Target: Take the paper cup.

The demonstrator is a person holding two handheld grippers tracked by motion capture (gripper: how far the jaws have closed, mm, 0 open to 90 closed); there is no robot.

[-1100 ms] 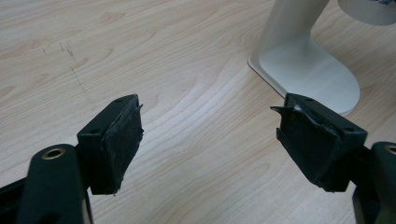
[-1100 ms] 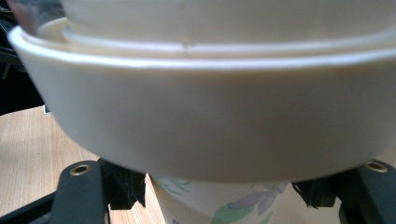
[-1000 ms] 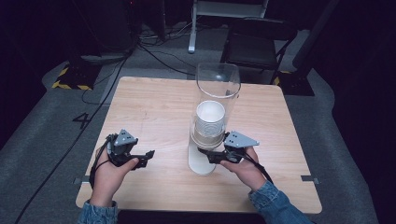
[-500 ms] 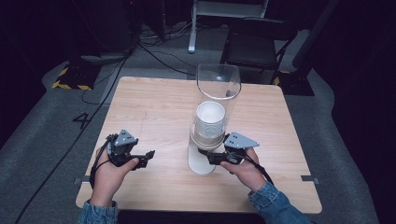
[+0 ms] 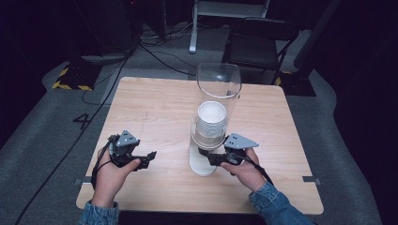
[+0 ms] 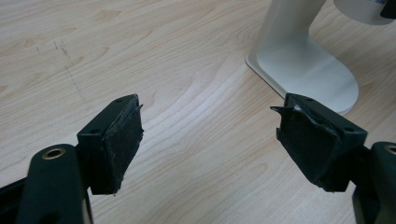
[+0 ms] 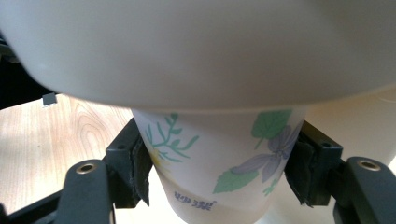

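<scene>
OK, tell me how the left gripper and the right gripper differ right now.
The left gripper is open with only bare table between its jaws; the right gripper is shut on the flowered paper cup. The left sits away from the cup dispenser; the right is under it. Both have black padded jaws.

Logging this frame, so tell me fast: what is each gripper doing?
Left gripper: open, empty.
Right gripper: shut on the paper cup under the dispenser.

Black tongs (image 5: 151, 156), grey plates, denim sleeves (image 5: 277, 206)
</scene>
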